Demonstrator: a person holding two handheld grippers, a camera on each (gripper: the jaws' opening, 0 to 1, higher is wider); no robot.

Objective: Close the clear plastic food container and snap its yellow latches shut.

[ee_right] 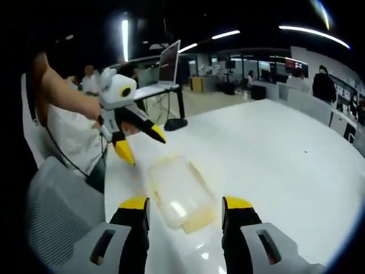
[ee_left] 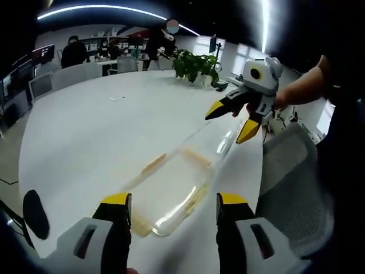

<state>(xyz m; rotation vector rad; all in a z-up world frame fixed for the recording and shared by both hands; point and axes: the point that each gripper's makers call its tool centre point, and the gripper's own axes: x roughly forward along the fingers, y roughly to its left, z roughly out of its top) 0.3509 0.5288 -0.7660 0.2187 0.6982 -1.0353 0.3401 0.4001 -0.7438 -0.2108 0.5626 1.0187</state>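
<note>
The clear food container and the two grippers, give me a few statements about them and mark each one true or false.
1. The clear food container lies on the white table. True.
2. The left gripper is clamped on the container. False: its jaws stand open, with the container's near end between and just beyond them.
3. The right gripper is open. True; the left gripper view shows it at the container's far end with jaws spread.
4. A potted plant stands on the far side of the table. True.
5. The container sits in the middle of the table. False: it lies near the edge, beside a grey mesh chair.
</note>
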